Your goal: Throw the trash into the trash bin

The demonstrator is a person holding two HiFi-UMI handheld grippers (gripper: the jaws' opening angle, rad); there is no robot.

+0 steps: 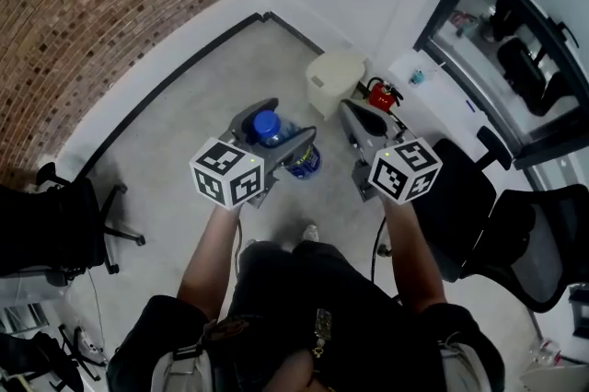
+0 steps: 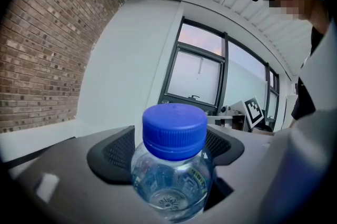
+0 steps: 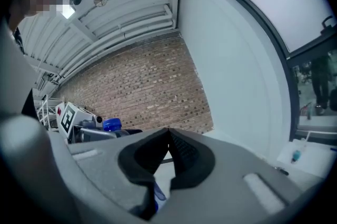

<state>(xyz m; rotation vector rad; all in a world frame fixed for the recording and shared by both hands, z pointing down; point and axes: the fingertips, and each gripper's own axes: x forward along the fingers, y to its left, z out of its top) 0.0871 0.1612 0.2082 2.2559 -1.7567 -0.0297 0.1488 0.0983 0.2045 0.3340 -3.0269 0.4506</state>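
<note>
A clear plastic bottle with a blue cap (image 1: 267, 126) is clamped between the jaws of my left gripper (image 1: 282, 129), held above the grey floor. In the left gripper view the bottle (image 2: 172, 165) fills the space between the dark pads (image 2: 113, 149), cap toward the camera. The cream trash bin (image 1: 334, 80) stands on the floor by the white wall, just beyond both grippers. My right gripper (image 1: 353, 113) is shut beside the left one, its tips meeting (image 3: 168, 136). A small blue and white bit shows low in its gap; I cannot tell what it is.
A red fire extinguisher (image 1: 381, 93) stands right of the bin. Black office chairs sit at the left (image 1: 64, 229) and right (image 1: 502, 215). A white desk (image 1: 442, 91) runs along the window side. A brick wall (image 1: 110, 4) lies to the left.
</note>
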